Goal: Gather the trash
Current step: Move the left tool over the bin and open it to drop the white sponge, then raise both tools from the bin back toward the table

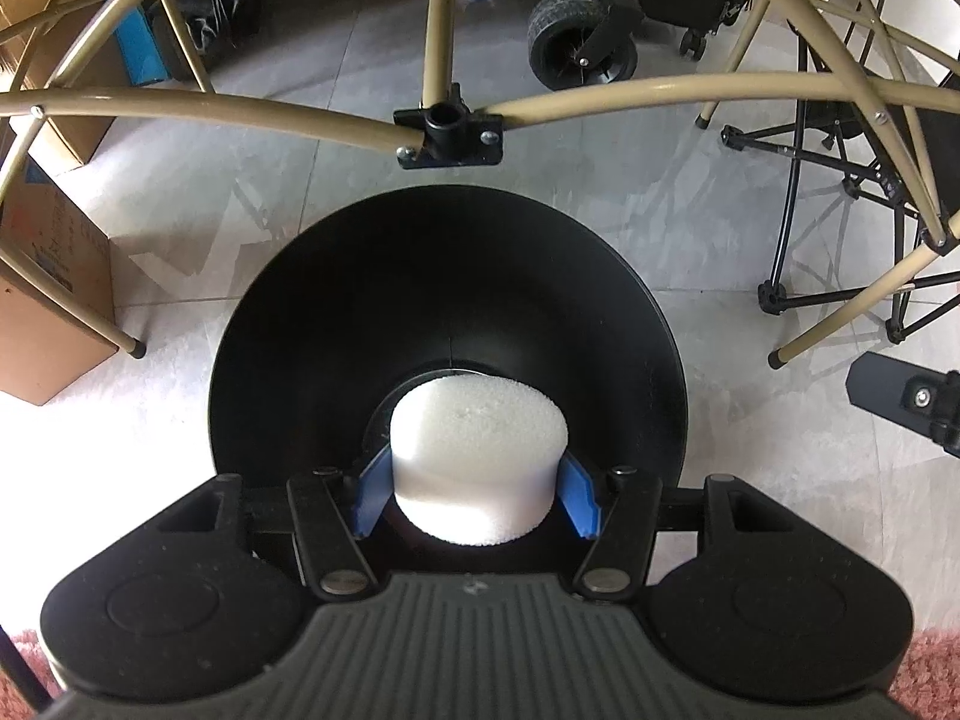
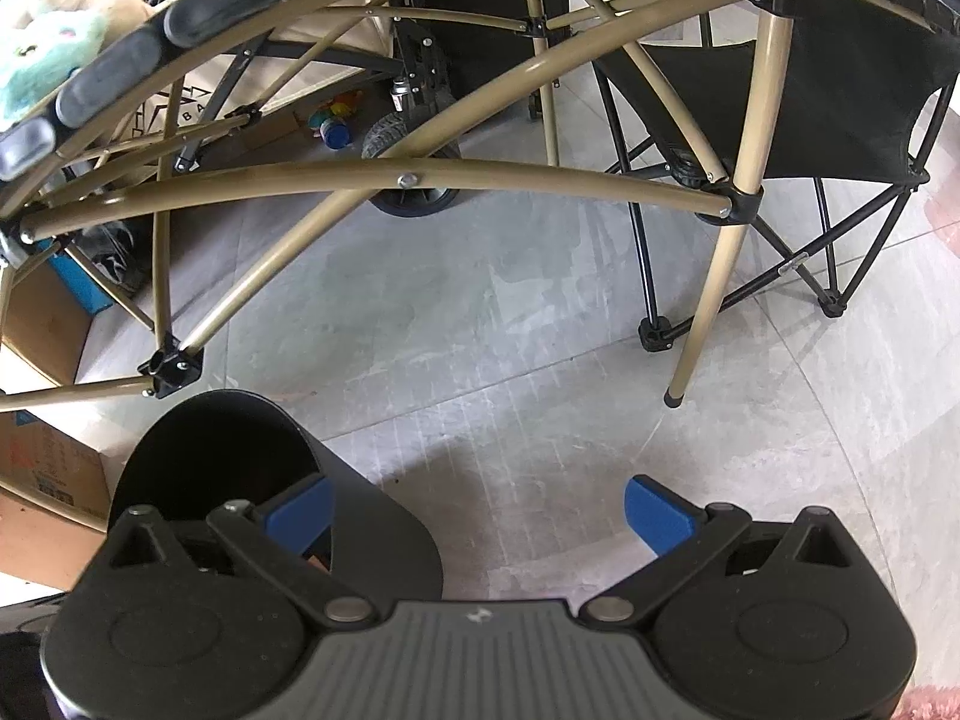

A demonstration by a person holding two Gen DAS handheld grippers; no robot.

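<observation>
In the left wrist view my left gripper (image 1: pixel 477 495) is shut on a white foam cylinder (image 1: pixel 478 450), held between its blue fingers directly over the open mouth of a round black bin (image 1: pixel 336 324) on the floor. In the right wrist view my right gripper (image 2: pixel 477 513) is open and empty, hovering above the tiled floor. The same black bin (image 2: pixel 372 510) stands at the lower left there, partly behind the left blue finger (image 2: pixel 300 513). The inside of the bin is dark.
A folding table's tan tube frame (image 1: pixel 630 93) arches over the bin, with legs (image 2: pixel 714 294) down to the floor. Cardboard boxes (image 1: pixel 48 276) stand left. A black folding chair (image 2: pixel 840 120), a wheeled cart (image 1: pixel 579 39) and cans lie beyond. Pink rug (image 1: pixel 930 678) at the near edge.
</observation>
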